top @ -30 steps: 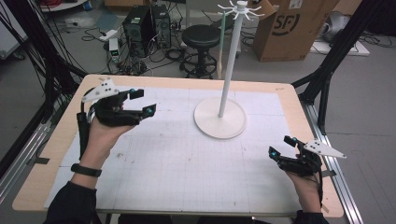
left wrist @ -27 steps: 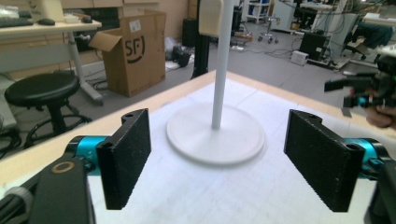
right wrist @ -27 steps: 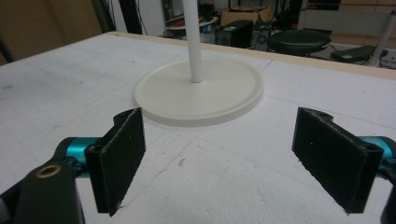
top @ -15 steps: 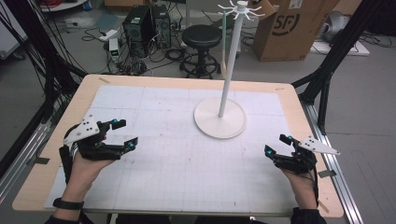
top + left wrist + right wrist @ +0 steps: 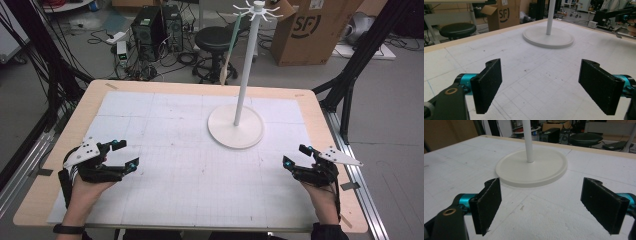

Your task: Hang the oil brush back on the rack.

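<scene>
Near edge first: left hand-held gripper [image 5: 117, 162] sits low over the front-left of the tabletop [image 5: 165, 150], jaws spread wide after just opening, nothing between the pads [image 5: 487, 86]. Right hand-held gripper [image 5: 295, 157] mirrors it at the front-right, jaws also spread and empty; its own view shows bare white mat between the pads [image 5: 487, 205]. Both point inward and forward toward the white stand [image 5: 236, 131], whose round base rests on the mat right of centre, well apart from both grippers, with open grid surface in between. The pole runs up to a crown of hooks [image 5: 257, 9]; a long thin utensil [image 5: 230, 47], looks like a spoon or spatula with a pale green handle, hangs from one hook on the left side, clear of the tabletop. Read: parked, hands-free pose, either start or end of a hang/unhang cycle; cannot tell which. If the utensil is next, the move calls for a high reach with one gripper, closing on the handle below the hook and lifting to clear it without rocking the pole. Nothing on the mat blocks the path. Beyond the far edge: black stool [image 5: 216, 37], computer towers [image 5: 157, 25], floor cables, cardboard box [image 5: 312, 27].
</scene>
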`<state>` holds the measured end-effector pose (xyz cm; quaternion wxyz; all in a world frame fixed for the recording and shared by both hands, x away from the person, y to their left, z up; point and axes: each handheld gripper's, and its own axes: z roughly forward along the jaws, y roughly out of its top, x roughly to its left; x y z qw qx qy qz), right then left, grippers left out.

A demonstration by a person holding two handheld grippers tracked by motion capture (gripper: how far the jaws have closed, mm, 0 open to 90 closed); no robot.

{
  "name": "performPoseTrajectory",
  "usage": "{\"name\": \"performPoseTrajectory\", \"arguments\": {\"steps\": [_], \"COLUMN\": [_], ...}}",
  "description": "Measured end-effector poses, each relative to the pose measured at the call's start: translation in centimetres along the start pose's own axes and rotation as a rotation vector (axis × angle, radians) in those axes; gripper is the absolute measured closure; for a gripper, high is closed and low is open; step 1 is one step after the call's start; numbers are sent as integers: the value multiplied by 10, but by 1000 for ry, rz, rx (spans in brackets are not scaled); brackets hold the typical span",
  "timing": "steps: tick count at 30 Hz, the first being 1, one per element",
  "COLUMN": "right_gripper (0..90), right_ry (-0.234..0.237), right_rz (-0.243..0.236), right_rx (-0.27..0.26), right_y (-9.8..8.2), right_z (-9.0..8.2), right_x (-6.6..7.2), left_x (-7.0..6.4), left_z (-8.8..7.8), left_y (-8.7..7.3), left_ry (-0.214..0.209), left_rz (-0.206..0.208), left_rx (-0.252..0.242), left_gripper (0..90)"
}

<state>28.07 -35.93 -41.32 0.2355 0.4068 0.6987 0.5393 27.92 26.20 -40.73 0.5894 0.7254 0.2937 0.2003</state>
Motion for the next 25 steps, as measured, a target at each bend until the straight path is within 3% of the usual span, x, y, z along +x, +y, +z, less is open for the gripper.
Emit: {"name": "performPoseTrajectory", "arguments": {"steps": [3, 25], "right_gripper": [162, 161], "right_ry": [-1, -3], "right_rz": [-3, -4], "right_rx": [3, 14], "right_y": [0, -2], "right_z": [0, -1], "right_x": [0, 1], "left_x": [2, 6], "left_z": [0, -1], "left_y": [-4, -9], "left_ry": [-2, 24], "left_rz": [-18, -27], "left_rx": [-3, -12], "left_gripper": [193, 187]}}
